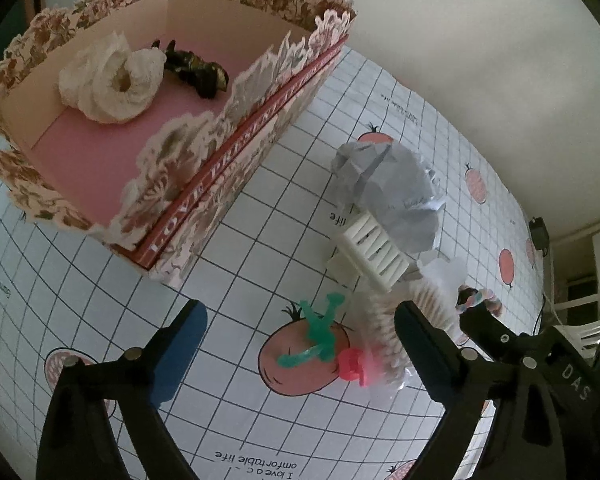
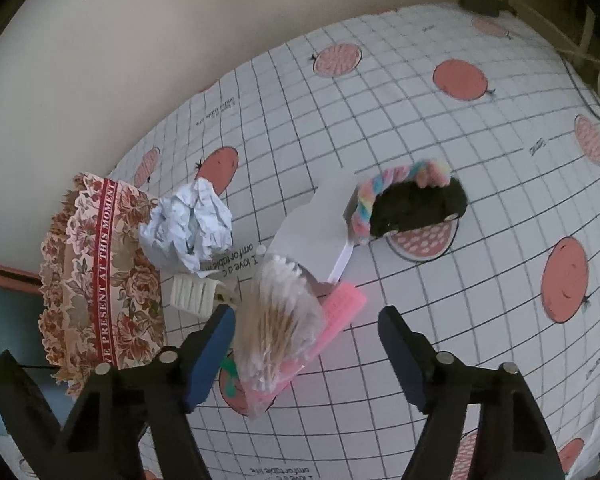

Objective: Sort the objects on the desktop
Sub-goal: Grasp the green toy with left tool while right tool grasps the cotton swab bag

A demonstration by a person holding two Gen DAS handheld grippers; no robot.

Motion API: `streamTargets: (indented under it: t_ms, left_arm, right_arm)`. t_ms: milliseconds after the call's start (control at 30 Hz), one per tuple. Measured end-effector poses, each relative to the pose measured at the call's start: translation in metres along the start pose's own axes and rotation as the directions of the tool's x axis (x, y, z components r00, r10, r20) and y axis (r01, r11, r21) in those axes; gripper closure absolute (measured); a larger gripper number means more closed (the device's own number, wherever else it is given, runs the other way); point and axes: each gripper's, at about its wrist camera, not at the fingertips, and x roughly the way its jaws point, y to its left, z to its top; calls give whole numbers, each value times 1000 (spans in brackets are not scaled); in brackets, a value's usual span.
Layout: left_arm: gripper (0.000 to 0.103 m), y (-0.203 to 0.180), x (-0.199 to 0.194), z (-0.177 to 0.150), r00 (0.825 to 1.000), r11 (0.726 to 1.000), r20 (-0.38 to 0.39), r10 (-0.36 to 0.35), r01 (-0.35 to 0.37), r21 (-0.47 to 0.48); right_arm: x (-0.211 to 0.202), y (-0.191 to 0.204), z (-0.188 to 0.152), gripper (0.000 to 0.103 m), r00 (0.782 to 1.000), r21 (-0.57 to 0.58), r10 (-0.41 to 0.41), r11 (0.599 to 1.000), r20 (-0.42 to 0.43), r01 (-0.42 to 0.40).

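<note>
A floral paper box (image 1: pixel 204 184) with a pink floor holds a white tissue wad (image 1: pixel 108 80) and a dark crumpled wrapper (image 1: pixel 194 68); it also shows at the left of the right wrist view (image 2: pixel 100 272). On the checked cloth lie a crumpled paper ball (image 1: pixel 392 192) (image 2: pixel 188 224), a white comb (image 1: pixel 374 250) (image 2: pixel 192 292), a green figure toy (image 1: pixel 320 332), a bag of cotton swabs (image 1: pixel 384 328) (image 2: pixel 278 320), and a pastel rope ring on a dark object (image 2: pixel 412 200). My left gripper (image 1: pixel 300 352) is open above the green toy. My right gripper (image 2: pixel 306 356) is open over the swab bag.
A white folded card (image 2: pixel 320 224) lies between the swab bag and the rope ring. A wall runs behind the table. The right gripper's arm (image 1: pixel 540 360) sits close at the right of the left wrist view. A dark device (image 2: pixel 480 0) rests at the far table edge.
</note>
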Motion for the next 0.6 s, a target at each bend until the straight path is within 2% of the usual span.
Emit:
streamTargets:
  t_ms: [133, 267, 400, 533, 600]
  left_arm:
    - [15, 2, 6, -2, 1000, 1000, -28, 5, -5, -10]
    - [16, 4, 12, -3, 999, 1000, -49, 9, -10, -12]
    - [17, 1, 17, -4, 998, 1000, -63, 13, -13, 4]
    - [17, -4, 24, -6, 997, 1000, -80, 19, -17, 22]
    - [21, -6, 27, -7, 996, 999, -88, 21, -19, 29]
  right_arm:
    - [6, 2, -3, 29, 1000, 1, 5, 1000, -20, -5]
    - [9, 3, -4, 37, 999, 3, 17, 1000, -27, -16]
    - [16, -1, -4, 39, 998, 28, 25, 999, -49, -24]
    - [22, -4, -6, 51, 996, 52, 58, 997, -61, -55]
    - [24, -5, -7, 52, 996, 63, 69, 996, -64, -65]
